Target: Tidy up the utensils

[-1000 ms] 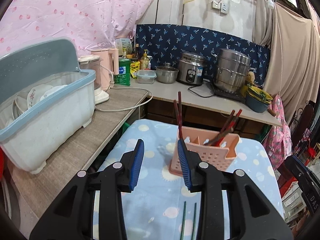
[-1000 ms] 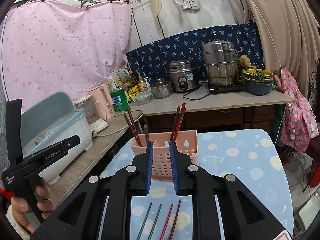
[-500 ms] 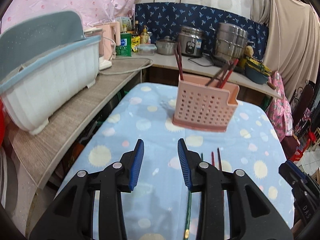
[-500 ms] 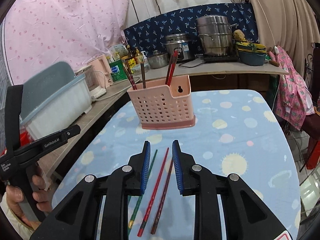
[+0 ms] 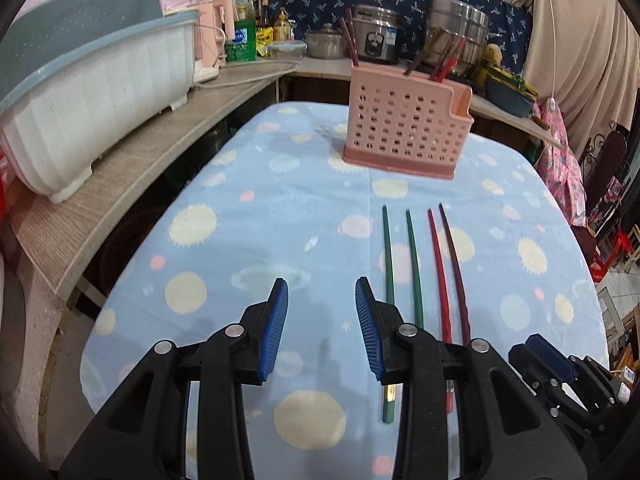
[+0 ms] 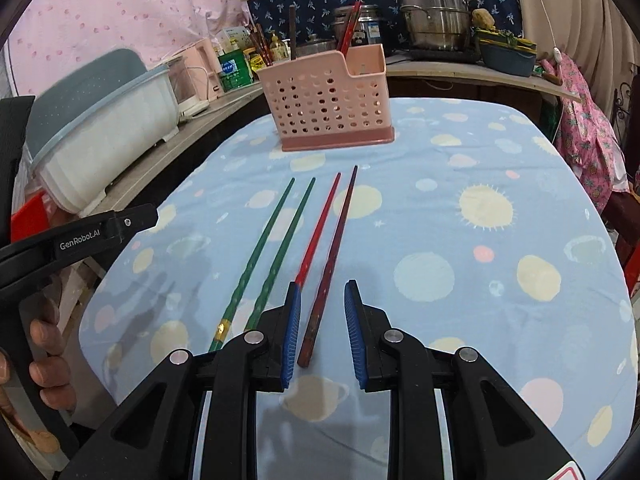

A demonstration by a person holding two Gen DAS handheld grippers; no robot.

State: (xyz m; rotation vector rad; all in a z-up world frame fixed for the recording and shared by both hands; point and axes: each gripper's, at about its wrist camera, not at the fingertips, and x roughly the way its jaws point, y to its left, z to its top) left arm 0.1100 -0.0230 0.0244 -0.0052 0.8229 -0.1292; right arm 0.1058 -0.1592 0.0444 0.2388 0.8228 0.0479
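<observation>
A pink perforated utensil holder [image 5: 404, 130] [image 6: 330, 102] stands at the far end of the blue dotted tablecloth [image 5: 280, 208] with several chopsticks in it. Two green chopsticks [image 6: 260, 256] [image 5: 400, 256], a red chopstick [image 6: 318, 230] [image 5: 438, 268] and a dark maroon chopstick [image 6: 334, 256] [image 5: 454, 260] lie side by side on the cloth. My right gripper [image 6: 320, 316] is open, low over the near end of the maroon chopstick, which lies between the jaws. My left gripper [image 5: 322, 316] is open and empty, just left of the green chopsticks.
A white and blue dish rack [image 5: 92, 92] sits on the wooden counter [image 5: 132, 184] to the left. Pots, a rice cooker [image 5: 376, 42] and bottles line the back counter. The table edge is close on the left and right.
Both grippers have dropped low toward the cloth and pulled back from the holder. The right gripper's jaws have opened wider and now straddle the maroon chopstick.
</observation>
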